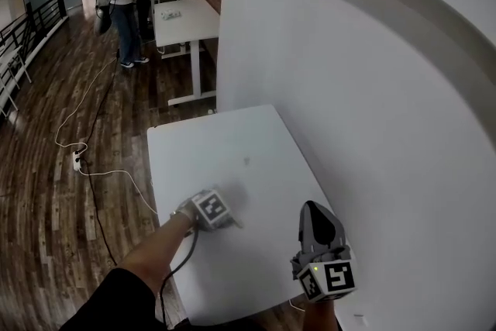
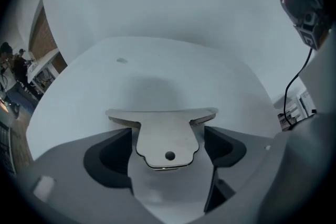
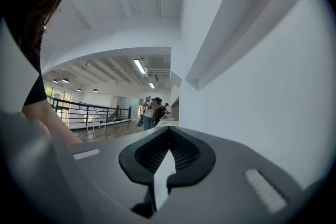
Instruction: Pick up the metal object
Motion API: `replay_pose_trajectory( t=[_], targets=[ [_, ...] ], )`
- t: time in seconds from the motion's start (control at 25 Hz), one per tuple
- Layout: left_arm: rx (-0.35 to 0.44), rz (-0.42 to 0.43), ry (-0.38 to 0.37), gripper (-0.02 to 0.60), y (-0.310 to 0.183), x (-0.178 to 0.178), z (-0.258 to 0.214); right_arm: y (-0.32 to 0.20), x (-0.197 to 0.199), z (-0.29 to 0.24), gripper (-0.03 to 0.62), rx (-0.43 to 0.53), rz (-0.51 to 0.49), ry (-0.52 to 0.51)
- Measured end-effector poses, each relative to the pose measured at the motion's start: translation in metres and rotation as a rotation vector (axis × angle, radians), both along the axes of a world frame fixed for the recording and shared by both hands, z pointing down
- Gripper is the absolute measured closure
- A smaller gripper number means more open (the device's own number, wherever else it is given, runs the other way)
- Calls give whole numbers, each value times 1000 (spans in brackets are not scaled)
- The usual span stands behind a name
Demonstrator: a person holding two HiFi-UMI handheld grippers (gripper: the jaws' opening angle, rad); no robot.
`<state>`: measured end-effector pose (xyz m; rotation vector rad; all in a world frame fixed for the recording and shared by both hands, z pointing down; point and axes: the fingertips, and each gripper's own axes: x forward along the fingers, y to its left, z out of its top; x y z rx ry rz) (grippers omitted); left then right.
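The left claw (image 2: 168, 140) is gaping wide around the flat metal plate (image 2: 164, 122), which is lying on the white bench (image 2: 226, 78), pads not touching it. The right claw (image 3: 167, 159) is hovering, jaws pressed together, beside the wall (image 1: 372, 89).

No text, label, brand, number or sign is legible in any view.

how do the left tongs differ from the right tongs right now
The left tongs are open; the right tongs are shut. The left tongs straddle a flat metal piece on the table; the right tongs are empty. The left tongs sit low over the table; the right tongs point out across the room. Both have dark pads.
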<state>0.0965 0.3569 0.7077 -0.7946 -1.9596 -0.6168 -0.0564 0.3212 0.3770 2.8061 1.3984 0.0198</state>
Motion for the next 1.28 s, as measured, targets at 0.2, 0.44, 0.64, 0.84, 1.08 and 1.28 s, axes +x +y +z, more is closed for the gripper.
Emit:
replay_pose_trajectory(
  t=[0.2, 0.44, 0.64, 0.84, 1.08, 1.28],
  targets=[
    [53, -41, -23, 220, -6, 2, -2, -2, 2, 1, 585, 6, -16, 4],
    [-62, -65, 37, 290, 14, 15, -7, -4, 6, 0, 585, 1, -32, 10],
    [-142, -102, 69, 291, 8, 20, -37, -8, 6, -3, 585, -4, -38, 12],
    [-232, -170, -77, 291, -14, 4, -127, -10, 11, -14, 585, -27, -55, 25],
    [-501, -299, -205, 291, -62, 16, -268, -19, 23, -40, 583, -86, -93, 47],
    [-709, -425, -208, 291, -104, 41, -343, -26, 29, -58, 585, -118, -103, 88]
  ],
)
